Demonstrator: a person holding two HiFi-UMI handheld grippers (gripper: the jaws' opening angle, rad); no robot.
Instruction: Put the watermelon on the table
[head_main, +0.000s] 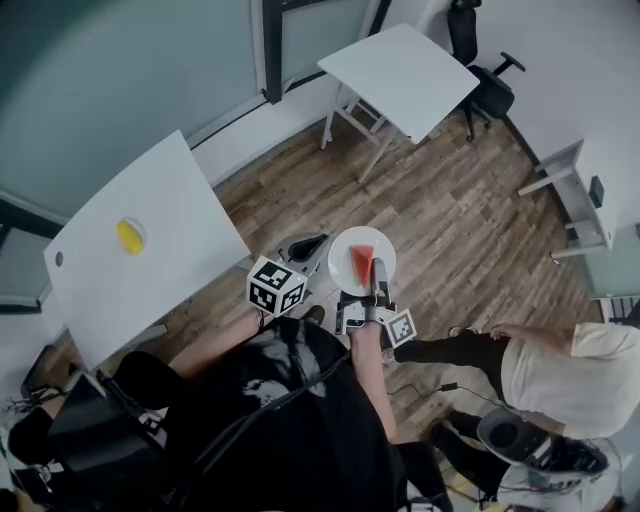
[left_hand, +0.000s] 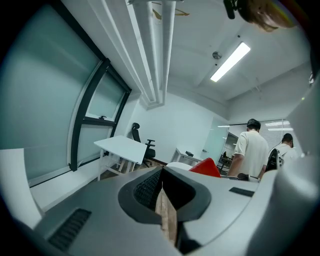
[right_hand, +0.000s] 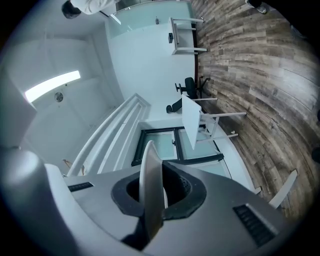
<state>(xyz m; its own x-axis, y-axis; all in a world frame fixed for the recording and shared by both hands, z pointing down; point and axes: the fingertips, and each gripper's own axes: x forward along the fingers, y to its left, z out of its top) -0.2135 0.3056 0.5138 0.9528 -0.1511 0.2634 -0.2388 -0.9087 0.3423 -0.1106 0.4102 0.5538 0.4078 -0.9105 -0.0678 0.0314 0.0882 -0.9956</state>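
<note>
A red watermelon slice (head_main: 361, 262) lies on a round white plate (head_main: 345, 245), held in the air above the wooden floor. My right gripper (head_main: 379, 270) is shut on the plate's near rim. In the right gripper view the plate (right_hand: 150, 192) shows edge-on between the jaws of that gripper (right_hand: 156, 186). My left gripper (head_main: 318, 243) hangs just left of the plate, shut with nothing in it. In the left gripper view that gripper (left_hand: 162, 176) shows only a thin slit, and the watermelon (left_hand: 205, 167) sits beyond it to the right. A white table (head_main: 170, 205) stands to the left.
A small yellow object (head_main: 130, 236) lies on the left table. A second white table (head_main: 400, 60) and a black office chair (head_main: 485, 70) stand farther back. A white desk (head_main: 585, 190) lines the right wall. Another person (head_main: 560, 375) crouches at the lower right.
</note>
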